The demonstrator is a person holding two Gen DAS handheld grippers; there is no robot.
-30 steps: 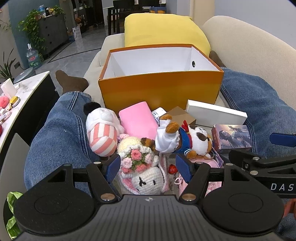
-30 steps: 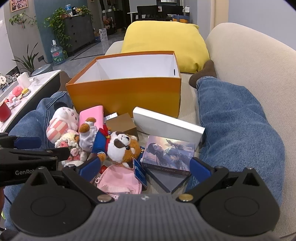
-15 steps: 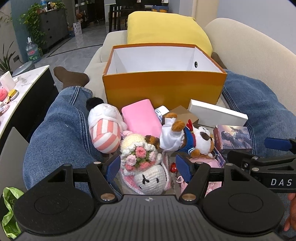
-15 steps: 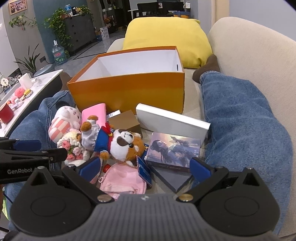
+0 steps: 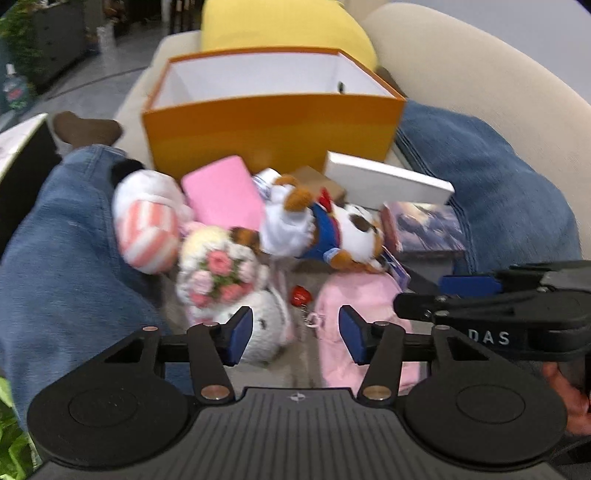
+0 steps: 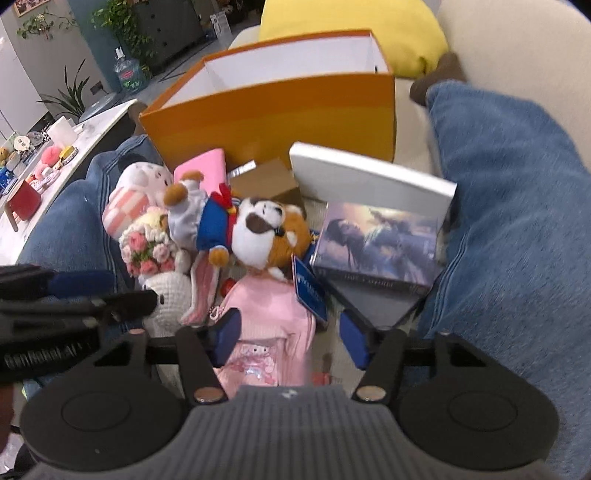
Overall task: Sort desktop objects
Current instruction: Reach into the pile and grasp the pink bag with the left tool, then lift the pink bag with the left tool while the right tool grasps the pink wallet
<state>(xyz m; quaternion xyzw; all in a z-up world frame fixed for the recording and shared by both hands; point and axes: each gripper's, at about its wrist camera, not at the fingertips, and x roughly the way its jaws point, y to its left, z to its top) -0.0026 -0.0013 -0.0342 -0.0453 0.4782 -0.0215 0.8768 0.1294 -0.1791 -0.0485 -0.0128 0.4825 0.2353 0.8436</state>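
Observation:
An open orange box [image 5: 273,122] [image 6: 280,107] stands on the sofa between two jeans-clad legs. In front of it lies a pile: a striped pink plush [image 5: 147,229], a pink case [image 5: 221,192], a crocheted bunny with flowers [image 5: 225,273] [image 6: 155,254], a brown-and-white plush in blue [image 5: 332,229] [image 6: 255,229], a pink pouch [image 5: 354,295] [image 6: 273,325], a white flat box [image 5: 384,177] [image 6: 369,177] and a picture box [image 6: 376,243]. My left gripper [image 5: 295,332] is open over the bunny and pouch. My right gripper [image 6: 290,336] is open over the pouch.
A yellow cushion [image 5: 280,29] lies behind the box. A small brown carton [image 6: 266,181] sits by the white box. A side table [image 6: 33,177] with small items stands at the left. The sofa back [image 6: 517,55] rises on the right.
Both grippers have moved forward and down toward the pile. The right gripper has shifted left over the pink pouch. Both stay open.

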